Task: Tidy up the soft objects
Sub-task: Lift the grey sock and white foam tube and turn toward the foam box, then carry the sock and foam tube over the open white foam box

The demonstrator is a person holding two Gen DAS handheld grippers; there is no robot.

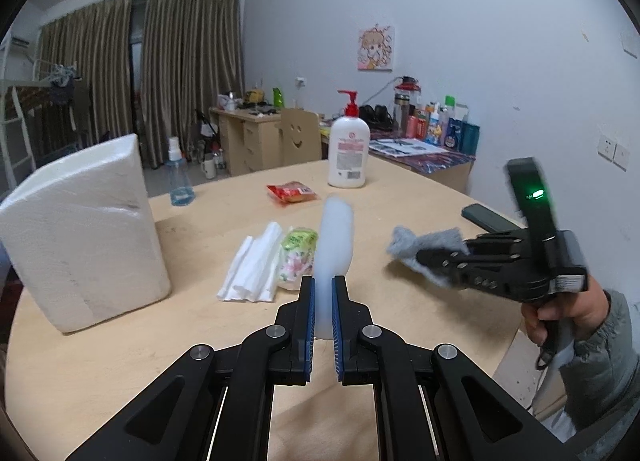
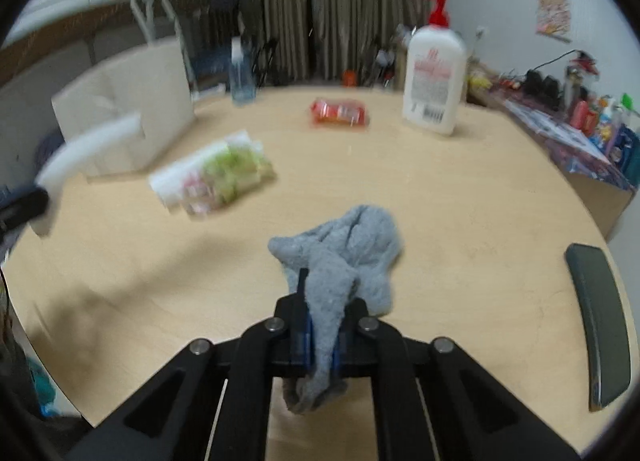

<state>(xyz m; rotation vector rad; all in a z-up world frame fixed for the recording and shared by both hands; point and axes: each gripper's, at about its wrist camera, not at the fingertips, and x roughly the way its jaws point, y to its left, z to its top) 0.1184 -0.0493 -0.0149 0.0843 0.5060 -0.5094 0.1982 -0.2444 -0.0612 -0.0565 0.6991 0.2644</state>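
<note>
Left wrist view: the left hand-held gripper (image 1: 323, 289) is closed to a narrow gap around a white, soft foam-like piece (image 1: 334, 245), which stands up on edge between the blue pads and is lifted above the round wooden tabletop (image 1: 400, 201). Just beyond it lie a folded stack of white tissues (image 1: 252, 265) and a green floral tissue pack (image 1: 298, 253), touching side by side. A large white paper-towel pack (image 1: 80, 233) stands to the left, a small red packet (image 1: 292, 193) and a white pump bottle (image 1: 348, 149) farther back. At the right, the right hand-held gripper (image 1: 432, 257) is clamped on a grey cloth (image 1: 420, 249), held off the surface.

Right wrist view, blurred by motion: the right hand-held gripper (image 2: 320, 301) pinches the grey cloth (image 2: 344, 253) tightly; the cloth bunches forward past the fingers and a tail hangs down behind them, above the tabletop (image 2: 460, 201). The white piece (image 2: 92, 153) shows at the far left. The tissue pack (image 2: 224, 173) lies ahead-left, and a dark flat object (image 2: 600, 321) rests near the right edge.

The step in hand appears to be carrying both soft items toward a gathering spot. The next move likely calls for lowering each beside the tissues, then opening the fingers.
</note>
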